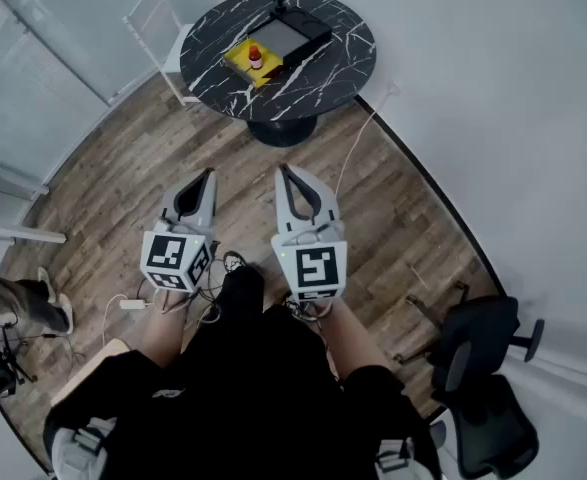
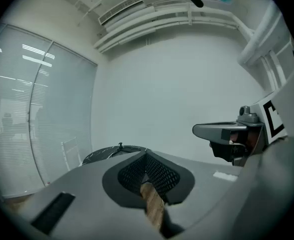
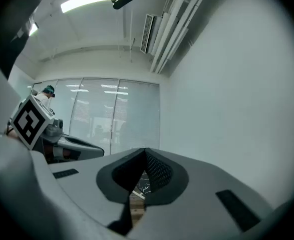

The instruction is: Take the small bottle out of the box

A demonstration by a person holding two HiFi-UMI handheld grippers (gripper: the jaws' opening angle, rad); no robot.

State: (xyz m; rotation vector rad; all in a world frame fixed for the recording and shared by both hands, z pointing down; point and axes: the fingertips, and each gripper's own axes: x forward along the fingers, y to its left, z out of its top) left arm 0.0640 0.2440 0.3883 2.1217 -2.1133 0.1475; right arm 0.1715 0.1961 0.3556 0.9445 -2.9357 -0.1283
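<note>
Although the small bottle [image 1: 256, 58] was the goal, nothing of the task had been started as far as the views showed. It stood upright, red cap up, at the yellow box [image 1: 241, 66], just beside a dark flat case [image 1: 288, 34] on the round black table [image 1: 343, 63]. Whether it sat down inside the yellow box or only on top of it was too small to tell.

Both tools were held low in front of the person, over the wooden floor [image 1: 403, 208] and well apart from the table. The left tool [image 1: 209, 174] had its jaws pressed together with nothing between them. The right tool [image 1: 282, 169] looked likewise closed at the tips and empty. By my judgement the whole job was left: the approach to the table, the opening of one tool, the grasp on the bottle and the lift out.

As for room, the floor between the person and the table lay open. The one exception was a white cable [image 1: 358, 136] that ran across it from beside the table toward the person and could catch a step. A black office chair [image 1: 483, 368] stood off to the right near the wall. A white chair [image 1: 153, 23] sat beyond the table on the left. Neither blocked the straight path. The bottle stood on the side of the table nearest the person, not far from its edge, so a clumsy push might send it toward the floor.
</note>
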